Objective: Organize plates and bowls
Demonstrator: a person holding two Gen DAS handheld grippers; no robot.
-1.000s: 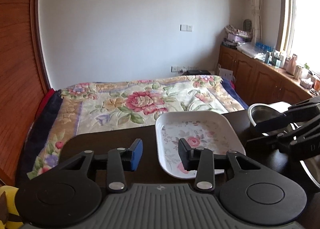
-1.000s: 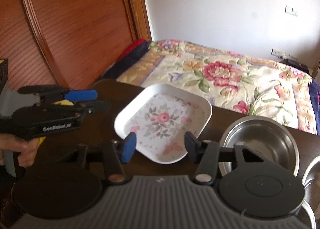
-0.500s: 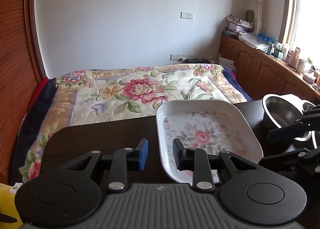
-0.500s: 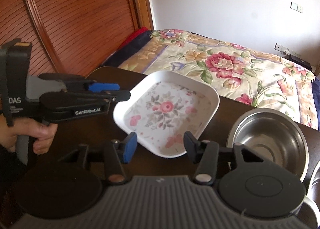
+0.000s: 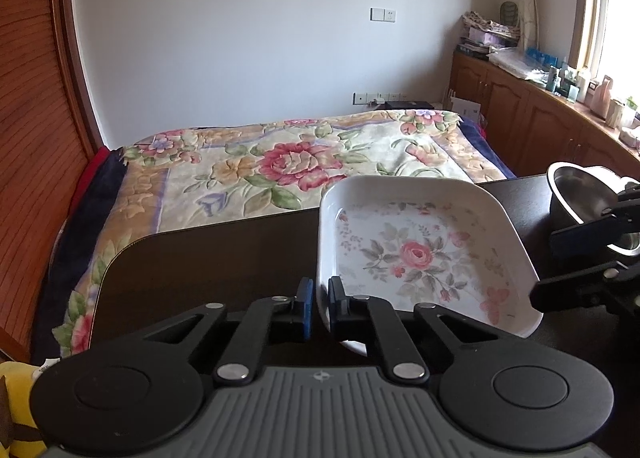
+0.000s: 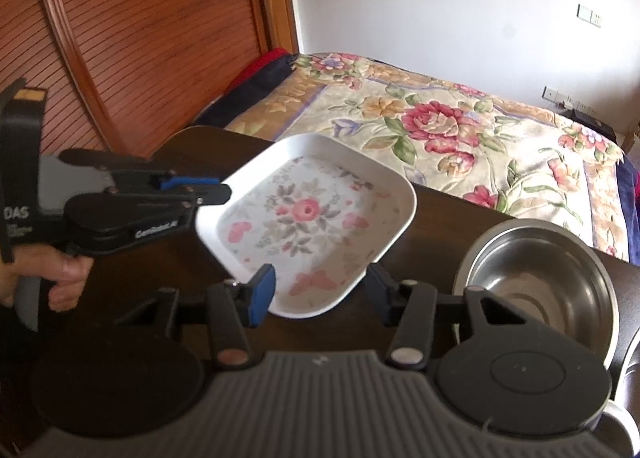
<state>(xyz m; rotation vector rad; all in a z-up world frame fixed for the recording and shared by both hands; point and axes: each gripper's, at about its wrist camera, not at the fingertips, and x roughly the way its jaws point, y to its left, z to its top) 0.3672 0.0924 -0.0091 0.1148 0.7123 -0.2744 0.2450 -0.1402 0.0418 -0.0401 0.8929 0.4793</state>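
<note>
A white square plate (image 5: 416, 254) with a pink rose print rests on the dark table (image 5: 224, 254). My left gripper (image 5: 320, 300) is shut on the plate's near-left rim. From the right wrist view, the plate (image 6: 308, 226) looks tilted, its left side raised where the left gripper (image 6: 216, 190) pinches it. My right gripper (image 6: 320, 292) is open, and the plate's near corner shows between its fingers; I cannot tell if they touch it. A steel bowl (image 6: 536, 282) stands just right of the plate, also in the left view as the steel bowl (image 5: 576, 194).
A bed with a floral cover (image 5: 280, 166) lies just beyond the table's far edge. A person's hand (image 6: 48, 274) holds the left gripper. Something white (image 6: 618, 418) sits beside the steel bowl at the right. Wooden cabinets (image 5: 520, 118) line the right wall.
My left gripper has gone from open to shut on the plate's near-left rim. The plate now looks tipped up on that side. The right gripper stays open near the plate.
</note>
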